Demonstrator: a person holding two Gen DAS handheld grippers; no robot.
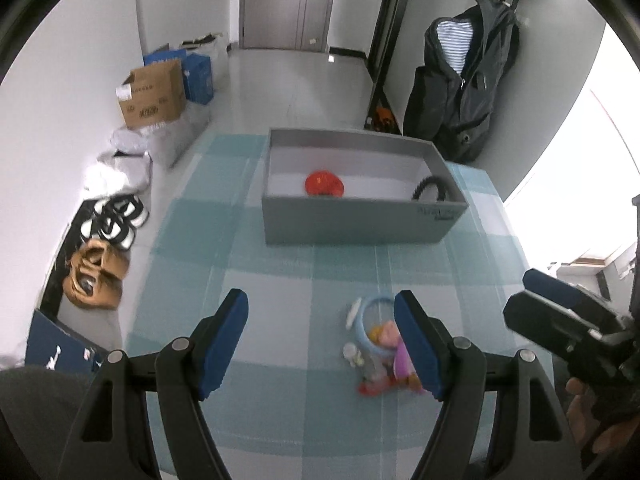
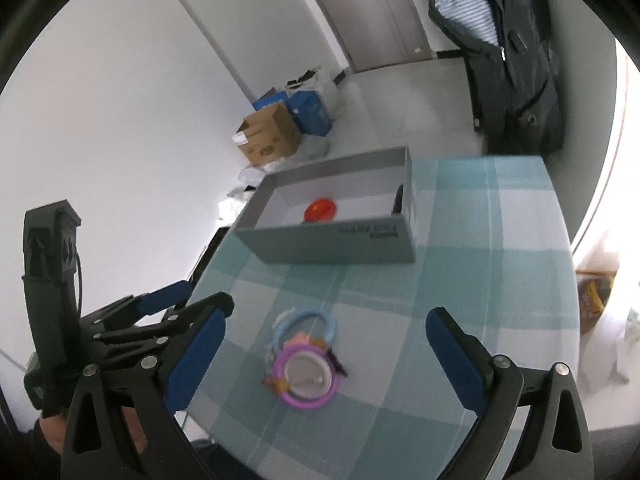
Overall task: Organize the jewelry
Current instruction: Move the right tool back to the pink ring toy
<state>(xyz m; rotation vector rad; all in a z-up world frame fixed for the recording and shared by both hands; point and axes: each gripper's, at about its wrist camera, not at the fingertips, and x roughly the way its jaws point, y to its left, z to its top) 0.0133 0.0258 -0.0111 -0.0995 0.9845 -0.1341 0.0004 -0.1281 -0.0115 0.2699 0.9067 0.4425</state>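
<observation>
A pile of jewelry [image 1: 374,340] lies on the teal checked tablecloth: a light blue bangle [image 2: 306,322], a purple ring-shaped piece [image 2: 306,376] and small coloured bits. My left gripper [image 1: 322,340] is open and empty, its right finger just beside the pile. My right gripper [image 2: 326,360] is open and empty, with the pile between its fingers. A grey open box [image 1: 360,220] stands farther back; it holds a red piece [image 1: 324,184] and a black bangle [image 1: 434,188]. The box also shows in the right wrist view [image 2: 332,240], with the red piece [image 2: 320,209].
The other gripper shows at the right edge of the left wrist view [image 1: 568,320] and at the left of the right wrist view [image 2: 120,320]. Cardboard boxes [image 1: 154,94], shoes [image 1: 96,276] and a hanging dark jacket [image 1: 464,80] surround the table. The table edge [image 2: 208,272] runs along the left.
</observation>
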